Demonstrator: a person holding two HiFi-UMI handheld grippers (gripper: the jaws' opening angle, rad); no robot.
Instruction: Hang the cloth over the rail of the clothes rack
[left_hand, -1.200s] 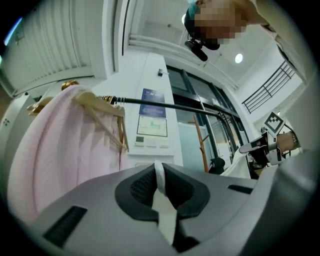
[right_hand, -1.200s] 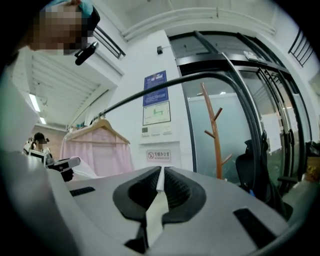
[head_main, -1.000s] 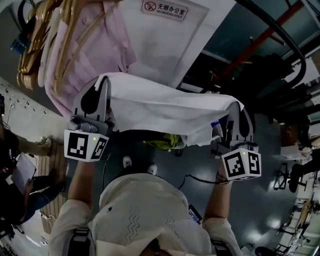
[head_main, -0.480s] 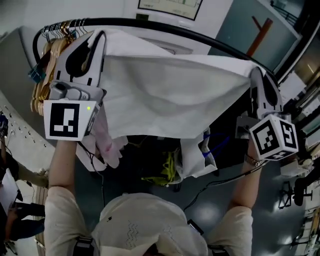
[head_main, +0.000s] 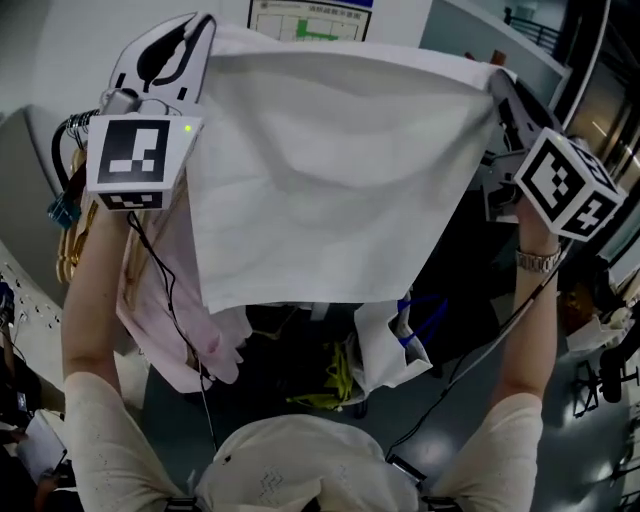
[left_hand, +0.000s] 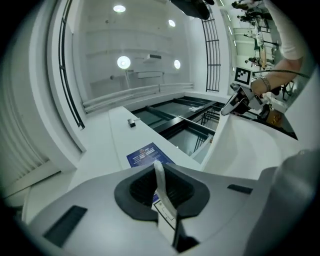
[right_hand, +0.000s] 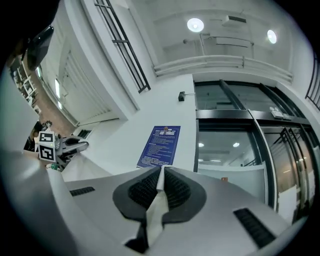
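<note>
While my left tongs (head_main: 196, 22) pinch one top corner and my right tongs (head_main: 497, 78) the other, both shut tight on fabric, the cloth (head_main: 330, 170) hangs spread between them, top edge running side to side. Only the left bend of the rail (head_main: 58, 160) shows, lower and beyond the cloth; I judge both hands equally near.

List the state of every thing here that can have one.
white cloth, held up by its top corners, spread wide, hanging free.
left tool, shut on one cloth corner.
right tool, shut on the other corner.
pink garment, hanging, partly behind the cloth.
</note>
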